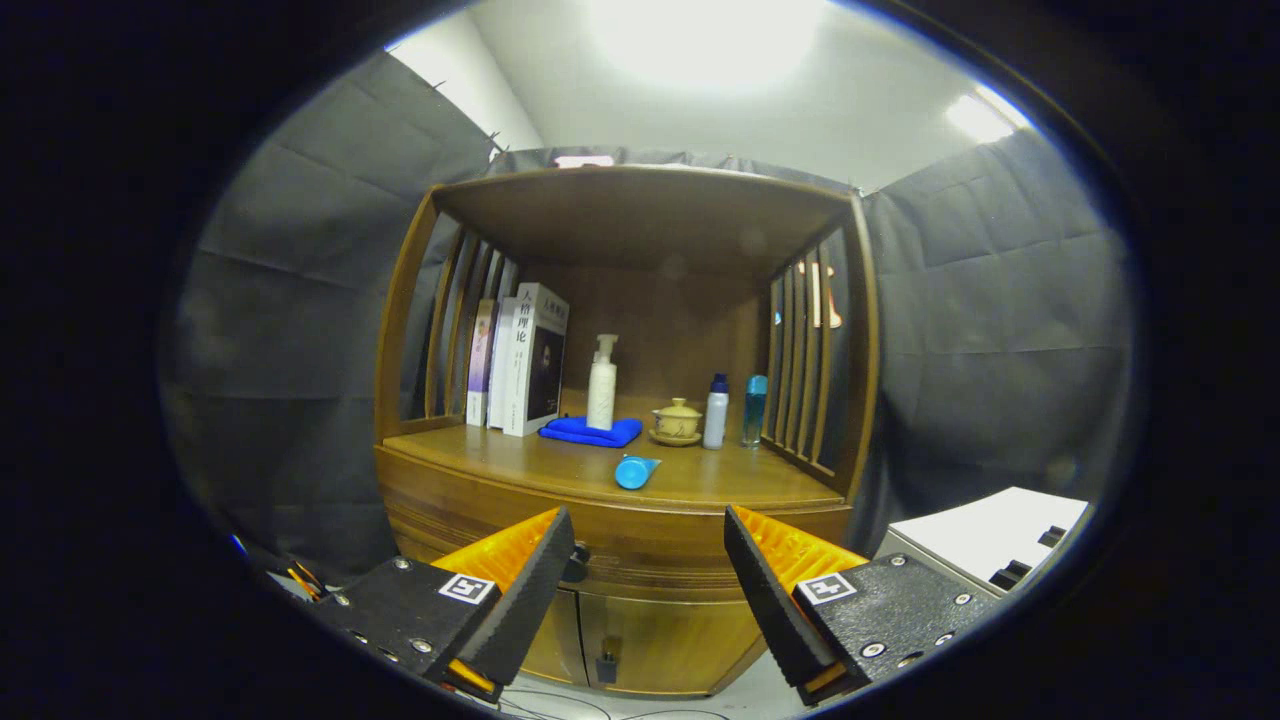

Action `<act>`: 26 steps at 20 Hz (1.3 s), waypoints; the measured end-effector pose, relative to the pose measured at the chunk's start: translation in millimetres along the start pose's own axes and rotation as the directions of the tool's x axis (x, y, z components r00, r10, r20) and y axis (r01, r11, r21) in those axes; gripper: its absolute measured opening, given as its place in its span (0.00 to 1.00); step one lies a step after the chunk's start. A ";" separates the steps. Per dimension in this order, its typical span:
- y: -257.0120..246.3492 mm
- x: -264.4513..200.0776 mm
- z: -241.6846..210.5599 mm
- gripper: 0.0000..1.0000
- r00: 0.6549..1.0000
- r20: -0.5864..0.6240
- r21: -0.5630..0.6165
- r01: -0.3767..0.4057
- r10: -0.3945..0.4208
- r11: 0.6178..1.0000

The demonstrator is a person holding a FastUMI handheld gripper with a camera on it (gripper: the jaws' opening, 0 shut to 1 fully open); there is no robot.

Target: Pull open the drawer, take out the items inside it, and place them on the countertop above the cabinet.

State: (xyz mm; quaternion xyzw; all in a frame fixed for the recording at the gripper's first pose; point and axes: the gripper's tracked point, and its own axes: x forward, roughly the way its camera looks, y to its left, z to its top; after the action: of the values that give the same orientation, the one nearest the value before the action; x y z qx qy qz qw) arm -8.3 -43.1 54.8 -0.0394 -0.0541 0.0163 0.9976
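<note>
- The tongs (650, 560) stand wide open with nothing between the fingers, pointed at the front of a wooden cabinet (640, 610)
- The drawer (650, 550) is the band of wood just under the surface (500, 460); it looks closed, and its dark knob (576, 563) sits right beside the tip of the left finger, partly hidden by it; whether they touch I cannot tell
- Below the drawer are two cabinet doors, with a small dark handle (604, 665) near their meeting edge
- A small blue item (634, 471) lies on its side on the surface, near the front edge, beyond the gap between the fingers
- Further back on the surface, a folded blue cloth (590, 431) lies flat with a white pump bottle (602, 384) upright just behind it
- To the right of the cloth sits a small yellowish lidded cup (677, 420) on a saucer, then a white bottle with a blue cap (715, 412), then a slim teal bottle (754, 409), all upright and close together
- A few books (520, 360) stand upright at the back left, against the slatted side of the hutch
- A white box-like object (985, 535) sits to the right of the cabinet, beyond the right finger
</note>
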 end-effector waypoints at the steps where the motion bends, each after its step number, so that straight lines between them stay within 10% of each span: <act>1: -5.0 -7.7 3.5 0.94 1.000 0.012 0.000 0.008 -0.008 1.000; 26: 8.3 -23.9 -45.5 0.95 0.998 -0.059 -0.036 -0.020 0.018 0.999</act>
State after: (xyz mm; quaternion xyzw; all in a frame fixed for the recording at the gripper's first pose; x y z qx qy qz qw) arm -27.3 -39.2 6.5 -0.0586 -0.0248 0.0238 0.9977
